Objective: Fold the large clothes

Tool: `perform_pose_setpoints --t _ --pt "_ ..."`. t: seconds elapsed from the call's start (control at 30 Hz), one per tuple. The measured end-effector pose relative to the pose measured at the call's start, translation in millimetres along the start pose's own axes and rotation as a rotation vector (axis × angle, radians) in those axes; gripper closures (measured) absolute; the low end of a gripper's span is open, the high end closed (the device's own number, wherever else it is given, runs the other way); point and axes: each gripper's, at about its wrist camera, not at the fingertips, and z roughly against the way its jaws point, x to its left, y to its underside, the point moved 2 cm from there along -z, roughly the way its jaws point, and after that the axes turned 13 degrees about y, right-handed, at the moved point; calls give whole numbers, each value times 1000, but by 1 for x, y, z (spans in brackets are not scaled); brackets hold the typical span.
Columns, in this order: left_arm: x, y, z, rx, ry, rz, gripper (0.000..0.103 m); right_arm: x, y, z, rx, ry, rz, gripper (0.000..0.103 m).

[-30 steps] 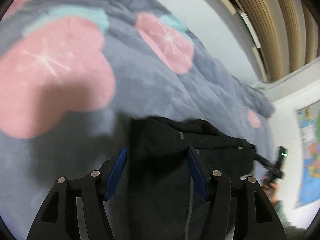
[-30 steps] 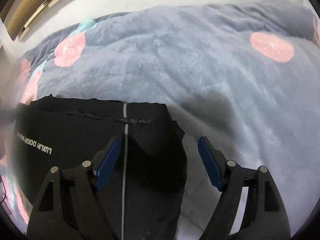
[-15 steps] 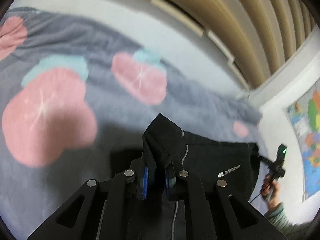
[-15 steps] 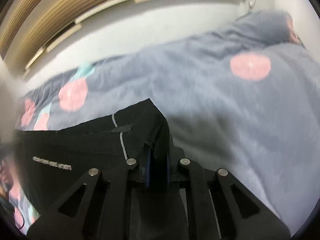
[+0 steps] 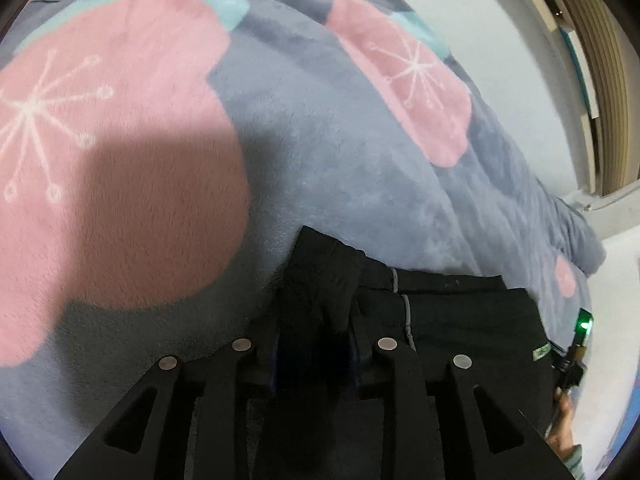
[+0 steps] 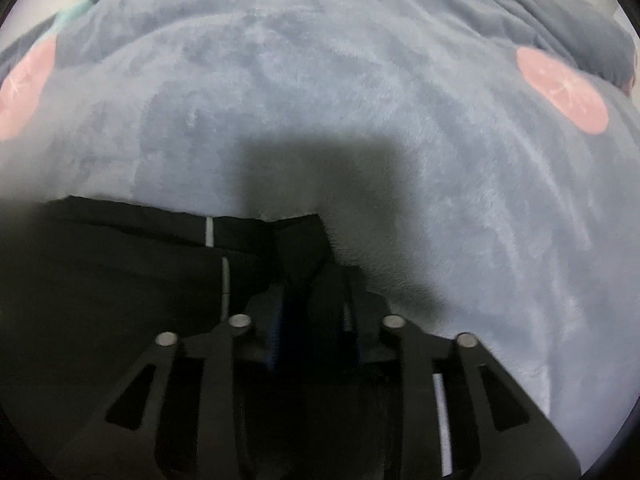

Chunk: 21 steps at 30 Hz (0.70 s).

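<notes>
A black garment with a thin grey-white stripe lies on a grey fleece blanket. My left gripper holds a bunched corner of it between its blue-padded fingers, low over the blanket. The garment stretches to the right, its edge doubled over itself. In the right wrist view my right gripper holds the opposite corner of the same garment, which spreads to the left with its folded edge lying on the blanket.
The blanket is grey with large pink and teal blossoms and covers the whole bed. A white wall and slatted wooden panel stand behind. The other handheld gripper, with a green light, shows at the right edge.
Both grippers closed on the garment's corners, lifted them, then carried them forward and down. The garment's edge now lies doubled over on the blanket.
</notes>
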Motion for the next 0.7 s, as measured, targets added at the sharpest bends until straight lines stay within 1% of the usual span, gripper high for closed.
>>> perform_pose_setpoints --t 0.03,0.07,0.1,0.13,0.17,0.2,0.23,0.3,0.37,0.4,0.43,0.47,0.5,0.53,0.57,0.6,0.67,0.7 --pt "-1 -1 7 6 10 7 74 -3 0 3 -1 2 5 58" --pt "-2 -3 17 6 16 16 70 -9 1 8 -2 -11 3 55" --pt "-3 -3 29 -6 16 20 59 -20 3 17 -7 -45 -19 54" --pt "-4 -2 43 -33 26 18 54 -33 7 28 -16 -87 -54 53" --pt "-3 -4 64 -68 51 20 48 -47 12 42 -26 -126 -89 50" --pt "-2 -5 78 -88 58 26 47 -58 17 56 -41 -152 -114 49" --pt "-2 -4 94 -110 39 32 47 -66 22 68 -55 -167 -128 46" --pt "-7 -2 122 -146 -29 11 48 -77 41 104 -103 -206 -136 43" --pt "-21 7 145 -179 -65 -25 48 -74 52 127 -133 -224 -116 41" --pt "-34 16 153 -189 -61 -54 48 -68 65 144 -147 -246 -102 41" --pt "-48 25 158 -196 -51 -84 48 -54 70 153 -150 -267 -93 41" --pt "-60 35 163 -198 -51 -114 48 -42 80 164 -150 -311 -73 41" --pt "-81 52 164 -194 -50 -156 48 -30 86 172 -150 -343 -55 41" --pt "-102 71 161 -186 -34 -195 48 -20 89 177 -151 -357 -43 41" --pt "-118 85 157 -176 -21 -223 48 -5 97 184 -156 -368 -24 41" --pt "-139 106 149 -162 -1 -256 48 8 103 190 -167 -368 -1 41" --pt "-171 144 125 -119 35 -307 48 29 112 195 -182 -351 41 41" --pt "-181 157 112 -99 40 -327 48 40 116 194 -178 -348 56 41"
